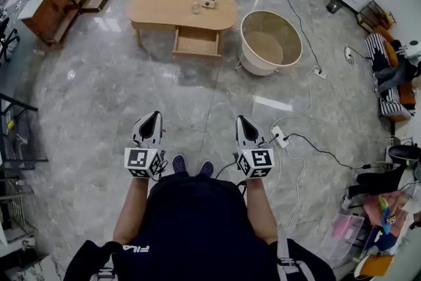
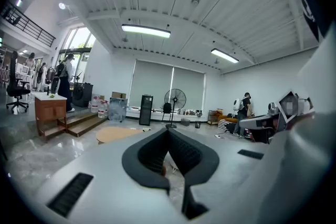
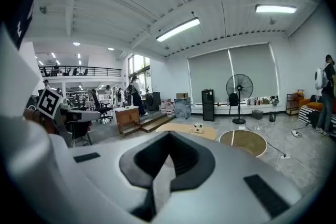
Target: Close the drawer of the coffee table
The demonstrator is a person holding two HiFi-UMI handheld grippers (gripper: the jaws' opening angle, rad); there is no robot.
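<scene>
The oval wooden coffee table [image 1: 164,6] stands far ahead across the marble floor. Its drawer [image 1: 196,43] is pulled out toward me and looks empty. My left gripper [image 1: 155,118] and right gripper [image 1: 242,122] are held side by side close to my body, well short of the table, both shut with nothing between the jaws. In the left gripper view the shut gripper [image 2: 168,131] points past the tabletop [image 2: 116,135]. From the right gripper view, the shut gripper [image 3: 168,135] points toward the table [image 3: 185,130].
A round beige tub [image 1: 271,41] stands right of the table. A small box [image 1: 209,0] and a glass [image 1: 195,8] sit on the tabletop. A power strip [image 1: 279,137] and cables lie on the floor at my right. A wooden cabinet [image 1: 47,6] stands far left.
</scene>
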